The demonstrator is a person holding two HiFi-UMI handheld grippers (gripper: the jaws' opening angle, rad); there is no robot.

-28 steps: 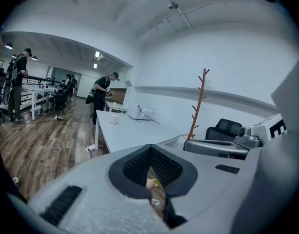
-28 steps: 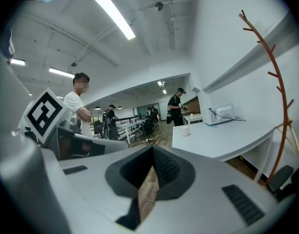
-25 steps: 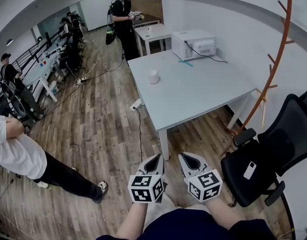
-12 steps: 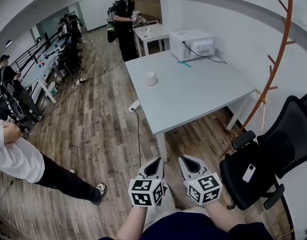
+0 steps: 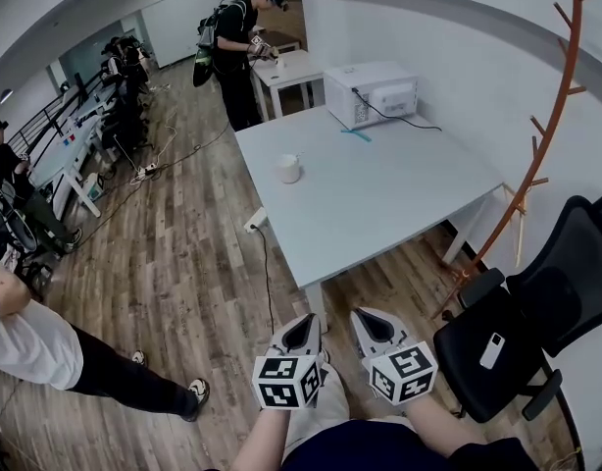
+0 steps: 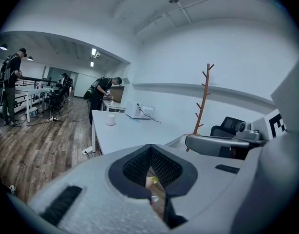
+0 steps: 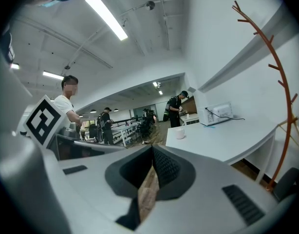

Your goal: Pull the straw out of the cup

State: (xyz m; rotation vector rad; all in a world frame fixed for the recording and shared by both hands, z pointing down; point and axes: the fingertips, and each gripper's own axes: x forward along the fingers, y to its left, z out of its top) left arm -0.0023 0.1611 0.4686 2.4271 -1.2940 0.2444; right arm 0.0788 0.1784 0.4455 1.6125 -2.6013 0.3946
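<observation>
The cup (image 5: 288,169) is a small white one sitting on the big white table (image 5: 399,194), toward the table's left side and a bit back from the near corner. It's too small from here to tell if a straw is poking out of it. Further back on the same table there's a white microwave (image 5: 371,92) by the wall with a black cord trailing off it, and a thin teal strip (image 5: 358,133) lying flat just in front of it, well apart from the cup.

I'm standing on the wood floor (image 5: 183,253) off the table's near corner, nowhere near the cup. My left gripper (image 5: 302,324) and right gripper (image 5: 368,320) are held side by side down low close to my body, both pointing roughly toward the table. In both gripper views the jaws are pressed together at the tips with nothing pinched between them, just floor showing through the slit behind.

To my right is a black office chair (image 5: 536,312) with a white phone (image 5: 491,337) lying on its seat, and a reddish coat stand (image 5: 541,145) against the wall beside the table. One person (image 5: 234,52) stands at a smaller table at the far end, and someone in a white shirt (image 5: 36,341) is off to my left.
</observation>
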